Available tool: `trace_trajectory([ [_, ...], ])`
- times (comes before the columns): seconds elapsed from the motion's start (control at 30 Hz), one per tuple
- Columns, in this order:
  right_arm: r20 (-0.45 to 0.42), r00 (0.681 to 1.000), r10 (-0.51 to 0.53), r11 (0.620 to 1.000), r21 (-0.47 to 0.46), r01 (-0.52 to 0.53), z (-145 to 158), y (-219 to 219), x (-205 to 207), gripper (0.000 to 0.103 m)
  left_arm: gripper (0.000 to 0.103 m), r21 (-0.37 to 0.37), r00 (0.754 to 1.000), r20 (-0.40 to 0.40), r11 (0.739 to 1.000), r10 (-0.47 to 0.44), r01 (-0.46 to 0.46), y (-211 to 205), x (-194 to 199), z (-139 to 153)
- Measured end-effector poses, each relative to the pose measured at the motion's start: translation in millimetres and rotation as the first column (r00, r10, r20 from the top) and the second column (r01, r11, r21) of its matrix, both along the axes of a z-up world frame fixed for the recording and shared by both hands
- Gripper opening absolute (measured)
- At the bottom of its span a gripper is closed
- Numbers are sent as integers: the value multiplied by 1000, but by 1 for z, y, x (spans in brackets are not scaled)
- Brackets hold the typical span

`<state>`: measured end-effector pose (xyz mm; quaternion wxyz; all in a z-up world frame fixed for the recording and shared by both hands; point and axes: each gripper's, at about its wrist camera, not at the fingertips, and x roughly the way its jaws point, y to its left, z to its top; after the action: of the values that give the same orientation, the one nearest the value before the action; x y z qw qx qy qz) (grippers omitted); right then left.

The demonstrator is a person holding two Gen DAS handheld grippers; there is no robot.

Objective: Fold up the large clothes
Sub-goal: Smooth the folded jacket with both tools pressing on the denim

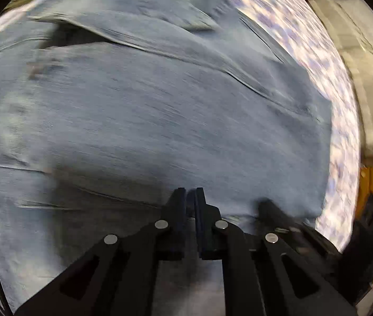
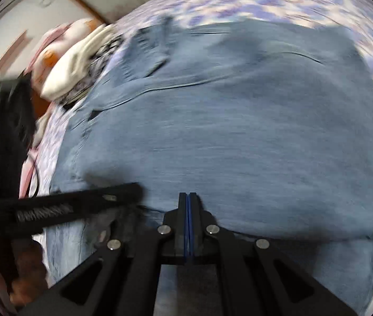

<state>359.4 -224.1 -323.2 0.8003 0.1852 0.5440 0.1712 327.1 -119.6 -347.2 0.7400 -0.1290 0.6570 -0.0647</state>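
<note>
Denim fills almost all of both views: a large blue garment [image 1: 160, 110] lies spread over a bed sheet [image 1: 326, 60] with a purple and white flower pattern. Long creases and one folded flap [image 2: 147, 52] run across the far part of the cloth, and the pictures are blurred by motion.

In the left wrist view the left gripper [image 1: 191, 193] stands at the near edge of the garment. Its jaws are nearly together, with only a thin dark gap, and a bit of the cloth edge seems pinched there, though the blur makes this not certain. The right gripper [image 1: 278, 210] shows as a dark shape just beside it, at the same hem.

In the right wrist view the right gripper [image 2: 188, 197] has its two blue pads pressed fully together at the cloth edge; I cannot tell whether fabric is between them. The left gripper [image 2: 123, 191] reaches in from the left side, low over the denim.

A heap of white and patterned clothes [image 2: 81, 60] sits beyond the garment's far left corner.
</note>
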Motion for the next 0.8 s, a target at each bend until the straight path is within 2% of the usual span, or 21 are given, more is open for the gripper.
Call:
trace_trajectory([
  [0.03,5,1000,-20,1000,-8,20,0,-9,-3,0,6,41,1000,15,999,12,-12,9,0,1],
  [0.1,12,998,-58,996,-68,58,1,-27,-10,0,6,71,999,17,997,42,-43,31,0,1],
  [0.17,-1,993,-117,982,-149,115,-3,-52,-16,0,2,42,996,18,995,89,-90,55,-1,-1],
  [0.23,-6,982,-187,969,-163,183,-4,-83,-24,0,1,20,992,21,992,122,-122,69,-2,-1],
  [0.27,1,980,-198,965,-178,195,-3,-95,-25,0,1,35,988,39,988,149,-150,77,-3,1],
  [0.3,12,981,-194,961,-197,193,0,-101,-27,0,1,46,985,54,985,164,-167,82,-4,3],
  [0.33,49,984,-171,948,-264,178,7,-103,-28,0,1,47,979,71,980,190,-194,86,-6,5],
  [0.4,90,988,-126,932,-330,149,15,-98,-29,0,2,20,975,60,977,212,-214,88,-7,7],
  [0.47,119,987,-106,943,-302,138,21,-93,-28,0,3,9,978,63,980,200,-201,82,-9,11],
  [0.6,240,971,-8,976,-210,60,37,-68,-24,0,4,-66,990,116,995,79,-72,49,-7,28],
  [0.67,253,966,55,984,-175,-11,34,-40,-11,0,4,-104,990,138,994,33,-18,24,2,31],
  [0.8,269,960,82,989,-139,-46,20,-3,13,0,5,-128,988,155,991,-22,42,-15,26,22],
])
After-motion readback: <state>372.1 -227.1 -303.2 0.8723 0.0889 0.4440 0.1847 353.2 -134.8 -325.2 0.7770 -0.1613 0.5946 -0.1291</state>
